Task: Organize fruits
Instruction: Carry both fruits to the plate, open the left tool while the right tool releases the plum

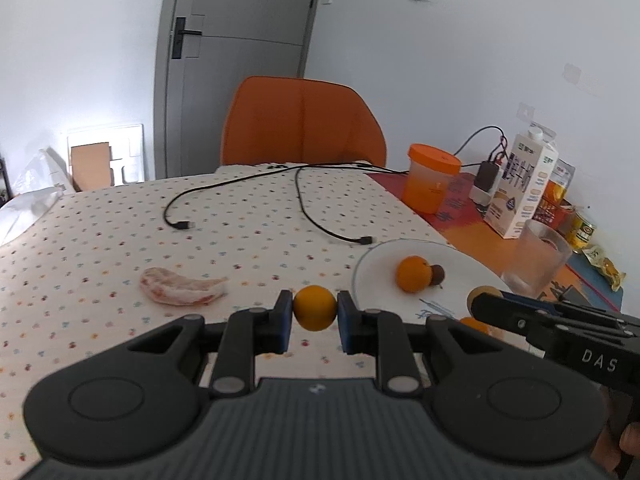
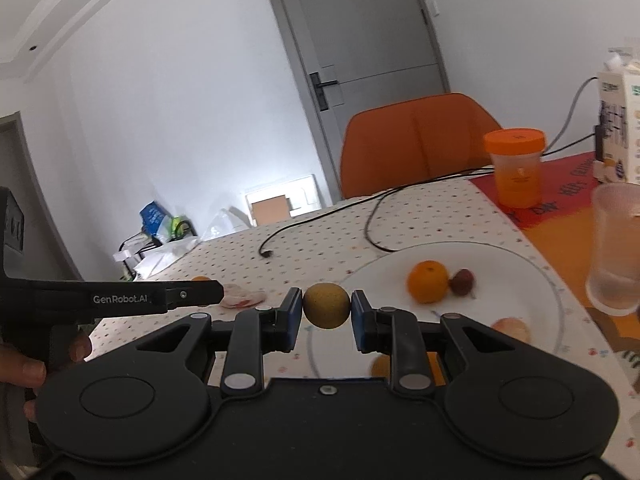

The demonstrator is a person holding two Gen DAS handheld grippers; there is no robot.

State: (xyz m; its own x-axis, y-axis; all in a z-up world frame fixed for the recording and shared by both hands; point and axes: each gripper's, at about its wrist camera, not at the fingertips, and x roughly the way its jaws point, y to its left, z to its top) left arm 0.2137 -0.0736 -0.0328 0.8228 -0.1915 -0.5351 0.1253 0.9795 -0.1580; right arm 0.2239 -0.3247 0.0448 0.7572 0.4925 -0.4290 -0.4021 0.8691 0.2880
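Observation:
My left gripper [image 1: 315, 308] is shut on a small orange fruit [image 1: 315, 307], held above the dotted tablecloth just left of the white plate [image 1: 460, 258]. My right gripper [image 2: 327, 306] is shut on a small brownish-yellow round fruit [image 2: 327, 305], held over the plate's [image 2: 532, 276] left edge. On the plate lie an orange [image 2: 427, 281], a small dark red fruit [image 2: 463, 281] and a pale pink fruit [image 2: 512, 328]. The orange [image 1: 414, 273] and dark fruit [image 1: 437, 273] also show in the left wrist view. A pinkish pomelo segment [image 1: 182, 286] lies on the cloth to the left.
Two black cables [image 1: 304, 204] cross the table behind the plate. An orange-lidded jar [image 1: 430, 182], a milk carton [image 1: 522, 188] and a clear plastic cup [image 1: 534, 258] stand at the right. An orange chair [image 1: 300, 120] stands at the far edge.

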